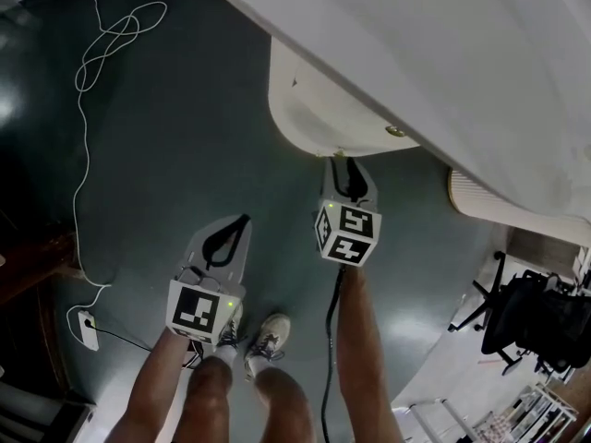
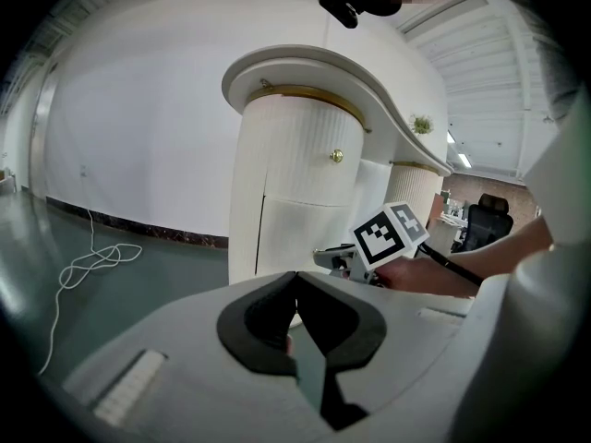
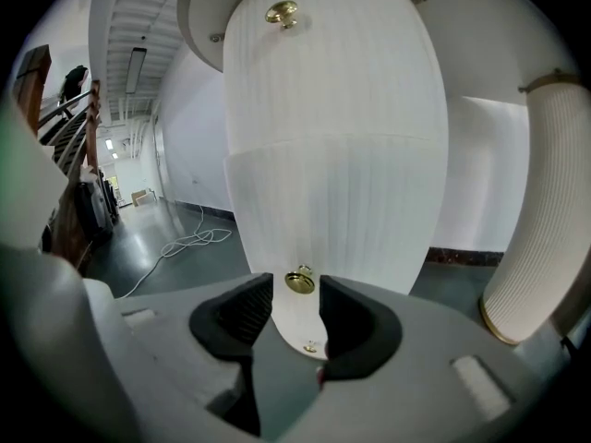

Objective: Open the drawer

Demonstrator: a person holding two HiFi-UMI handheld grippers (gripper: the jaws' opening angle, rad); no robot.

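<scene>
A white fluted, rounded cabinet [image 3: 337, 109] has stacked drawer fronts, each with a brass knob. The upper knob [image 3: 282, 12] is high up; a lower knob [image 3: 299, 281] sits just beyond the tips of my right gripper [image 3: 296, 295], in line with the gap. That gripper is open and the pads do not touch the knob. A third small knob [image 3: 312, 346] shows lower between the jaws. In the head view my right gripper [image 1: 346, 169] points at the cabinet [image 1: 323, 109] under its top knob [image 1: 395, 131]. My left gripper [image 1: 231, 236] hangs back to the left, shut and empty.
A white tabletop [image 1: 443, 53] overhangs the cabinet. A second fluted column [image 1: 480, 197] stands to the right. A white cable [image 1: 111, 35] loops over the dark green floor, ending at a plug block [image 1: 88, 329]. An office chair [image 1: 536, 317] is at far right. The person's shoes [image 1: 268, 335] are below.
</scene>
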